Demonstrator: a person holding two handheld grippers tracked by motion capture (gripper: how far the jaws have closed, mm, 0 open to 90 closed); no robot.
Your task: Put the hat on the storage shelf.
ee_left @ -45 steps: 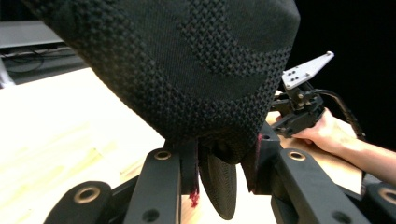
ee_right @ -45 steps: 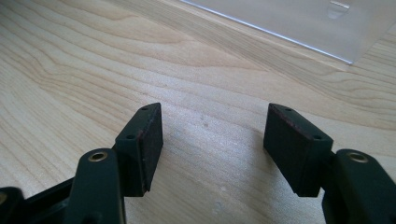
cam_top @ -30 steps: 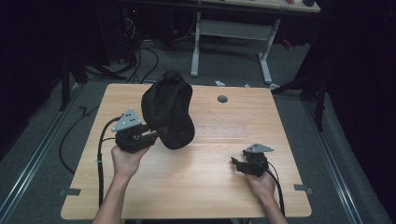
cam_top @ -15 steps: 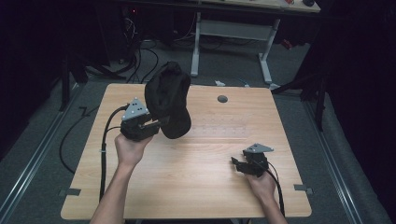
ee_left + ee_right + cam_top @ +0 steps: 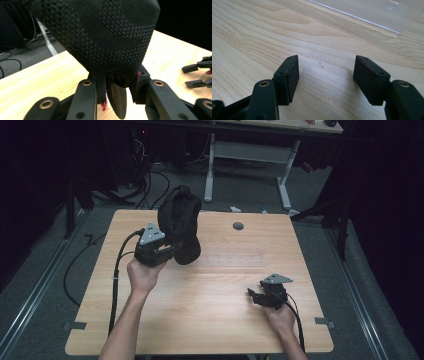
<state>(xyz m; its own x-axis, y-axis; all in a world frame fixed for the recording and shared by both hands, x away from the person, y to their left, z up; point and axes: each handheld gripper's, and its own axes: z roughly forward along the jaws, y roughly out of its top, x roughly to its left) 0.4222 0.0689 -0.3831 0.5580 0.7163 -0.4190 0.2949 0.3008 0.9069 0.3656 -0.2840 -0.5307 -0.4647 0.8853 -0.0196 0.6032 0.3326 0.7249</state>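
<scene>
My left gripper [image 5: 171, 251] is shut on a black knit shoe [image 5: 180, 222] and holds it in the air over the left half of the wooden table [image 5: 215, 325]. In the left gripper view the shoe [image 5: 100, 32] towers above the jaws, and my left gripper [image 5: 117, 83] pinches its lower edge between both pads. My right gripper [image 5: 253, 296] rests low at the table's front right, open with nothing in it. The right gripper view has its pads wide apart, my right gripper [image 5: 325, 77] sitting over bare wood. The right gripper [image 5: 197, 75] also shows far off in the left gripper view.
A clear flat sheet [image 5: 235, 261] lies on the table's middle; its edge [image 5: 367, 10] is just ahead of the right jaws. A round cable hole [image 5: 238, 226] sits near the far edge. Beyond the table stand a white desk frame [image 5: 250, 155] and floor cables [image 5: 150, 175].
My left hand has carried the shoe a little farther from the person, and the shoe has turned more upright. The right hand and its gripper have stayed put.
</scene>
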